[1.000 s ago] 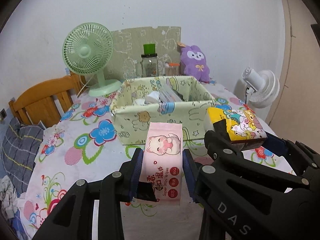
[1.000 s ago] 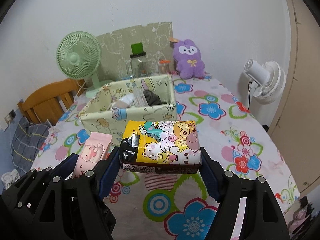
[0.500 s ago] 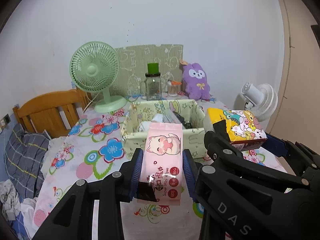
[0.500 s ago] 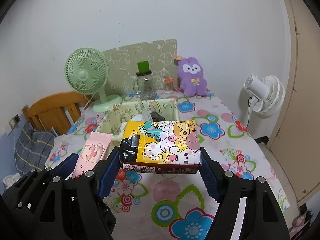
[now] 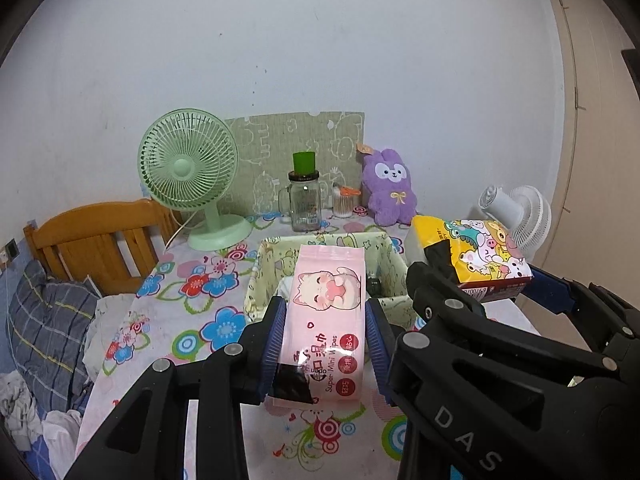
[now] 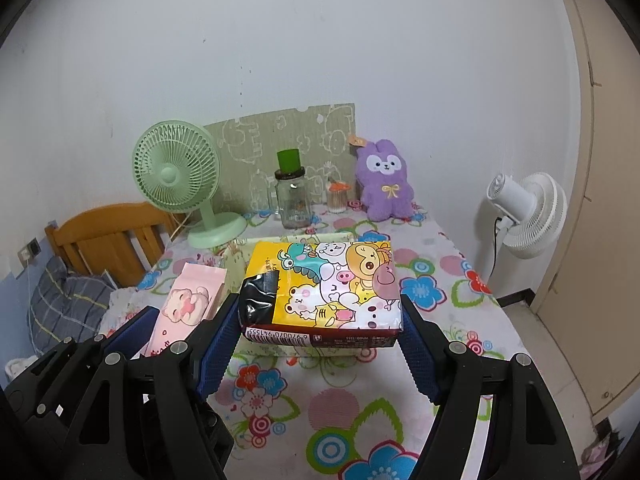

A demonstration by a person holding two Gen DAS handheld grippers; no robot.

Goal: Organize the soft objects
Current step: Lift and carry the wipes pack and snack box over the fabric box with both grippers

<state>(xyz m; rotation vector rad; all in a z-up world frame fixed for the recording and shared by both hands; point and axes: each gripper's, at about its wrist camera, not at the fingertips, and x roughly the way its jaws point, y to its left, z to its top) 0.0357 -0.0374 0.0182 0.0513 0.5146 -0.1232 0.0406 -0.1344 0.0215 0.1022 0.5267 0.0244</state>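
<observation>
A: What have the jaws got?

B: The left gripper (image 5: 325,334) has its jaws clamped on the sides of a pink wet-wipes pack (image 5: 328,312), held off the desk with its cat picture facing up. The right gripper (image 6: 320,330) has its jaws pressed against the two ends of a yellow cartoon tissue pack (image 6: 324,288), also lifted clear.

A: How do the two sit relative to each other?

B: Side by side, near but apart; in the right wrist view the pink pack shows just left of the yellow one.

A: And beyond them?

B: Right behind both packs is a pale green fabric box (image 5: 272,268), open-topped, with a few items inside that I cannot make out. It rests on the flower-print desk (image 6: 360,412). Further back stand a green fan (image 5: 188,168), a glass jar with a green lid (image 5: 305,200), and a purple plush rabbit (image 5: 390,190) by the wall. A white fan (image 6: 528,216) stands off the desk's right side, a wooden chair (image 5: 100,236) off its left.
</observation>
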